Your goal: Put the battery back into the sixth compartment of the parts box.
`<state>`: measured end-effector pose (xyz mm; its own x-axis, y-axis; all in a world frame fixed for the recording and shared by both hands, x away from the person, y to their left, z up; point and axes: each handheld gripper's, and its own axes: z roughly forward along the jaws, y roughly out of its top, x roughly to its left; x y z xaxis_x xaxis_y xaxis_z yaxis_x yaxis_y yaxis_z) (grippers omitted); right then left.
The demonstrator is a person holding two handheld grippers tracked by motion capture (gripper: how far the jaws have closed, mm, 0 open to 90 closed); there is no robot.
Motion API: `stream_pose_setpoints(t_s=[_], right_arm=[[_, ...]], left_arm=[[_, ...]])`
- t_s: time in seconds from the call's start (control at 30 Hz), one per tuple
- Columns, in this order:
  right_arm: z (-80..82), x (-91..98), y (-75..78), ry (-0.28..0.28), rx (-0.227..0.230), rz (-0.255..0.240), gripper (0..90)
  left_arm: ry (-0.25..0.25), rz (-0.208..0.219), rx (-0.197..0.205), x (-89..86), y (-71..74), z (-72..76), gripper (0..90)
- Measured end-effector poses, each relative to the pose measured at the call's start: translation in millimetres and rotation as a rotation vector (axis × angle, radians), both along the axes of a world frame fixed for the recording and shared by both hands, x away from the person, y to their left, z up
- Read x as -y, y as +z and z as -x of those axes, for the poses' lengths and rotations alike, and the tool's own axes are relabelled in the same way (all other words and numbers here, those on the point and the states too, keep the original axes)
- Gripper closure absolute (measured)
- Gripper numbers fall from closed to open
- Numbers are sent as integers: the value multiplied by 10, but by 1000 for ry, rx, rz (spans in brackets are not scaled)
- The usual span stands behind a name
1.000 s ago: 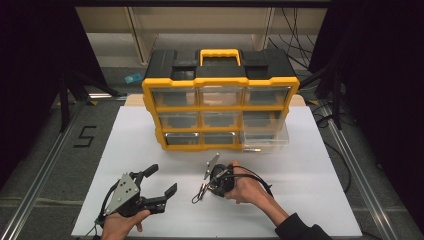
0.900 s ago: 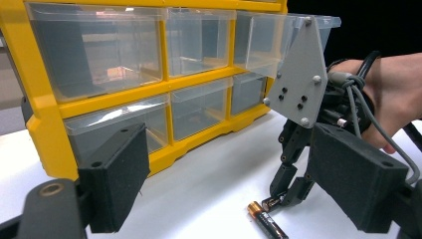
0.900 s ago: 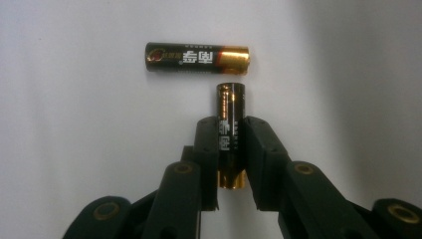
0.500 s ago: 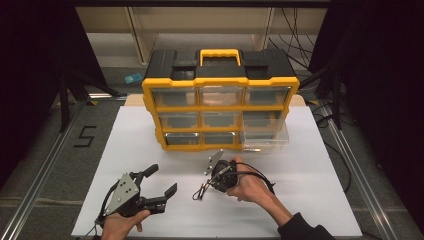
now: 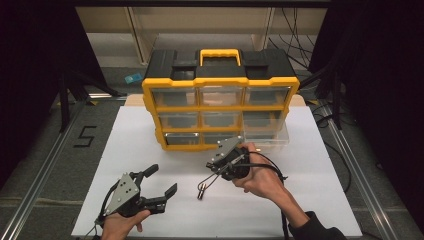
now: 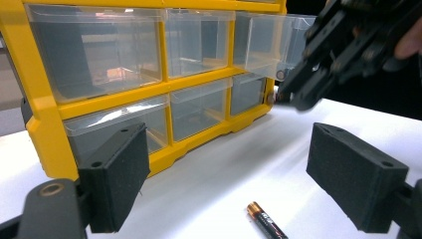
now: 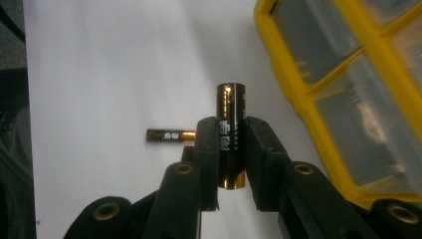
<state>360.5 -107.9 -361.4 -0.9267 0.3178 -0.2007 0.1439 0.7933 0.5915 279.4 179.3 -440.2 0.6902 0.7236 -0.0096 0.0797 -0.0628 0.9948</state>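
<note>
My right gripper (image 7: 230,144) is shut on a black and gold battery (image 7: 230,134), which stands up between the pads with both ends sticking out. In the high view this right gripper (image 5: 211,166) hangs above the white table, in front of the yellow and black drawer organizer (image 5: 220,107). A second, thinner battery (image 5: 200,192) lies flat on the table below it, also seen as the thin battery (image 6: 266,221) between my left jaws' line of sight. My left gripper (image 5: 162,179) rests near the front left, open, with nothing between its pads.
The organizer's clear drawers (image 6: 149,89) face me; the lower right drawer (image 5: 265,140) is pulled out, just behind the right hand. The white table (image 5: 320,190) ends at metal rails on both sides. Cables trail at the far right.
The right gripper has risen off the table with the battery and moved toward the organizer. The thinner battery stays on the table. The left gripper has not moved.
</note>
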Motion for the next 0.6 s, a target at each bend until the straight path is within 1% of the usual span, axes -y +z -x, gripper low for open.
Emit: stream_pose_setpoints(t_s=[0.03,0.1,0.13,0.17,0.23,0.27,0.3,0.33,0.37,0.47,0.5,0.6], right_arm=[[7,36,81,4,24,-19,767],[19,47,110,-3,30,-29,767],[25,75,164,0,37,-41,767],[41,115,238,-11,56,-60,767],[45,131,262,-14,58,-68,767],[44,153,289,-18,65,-77,767],[45,184,322,-16,62,-91,767],[41,205,344,-19,68,-99,767],[37,247,388,-26,78,-118,767],[37,304,455,-37,96,-139,767],[39,330,488,-33,90,-147,767],[48,404,577,-47,113,-179,767]], left_arm=[[1,-1,-2,0,0,2,163],[2,0,-3,1,0,2,163],[3,2,-7,2,-1,4,163],[2,11,-8,9,-3,4,163],[2,5,-7,6,-3,4,163],[2,5,-5,6,-3,3,163],[3,5,-7,6,-3,4,163],[3,6,-9,6,-2,6,163],[3,4,-8,5,-2,6,163],[3,6,-8,6,-2,5,163],[3,5,-8,6,-2,5,163],[3,7,-8,6,-2,4,163]])
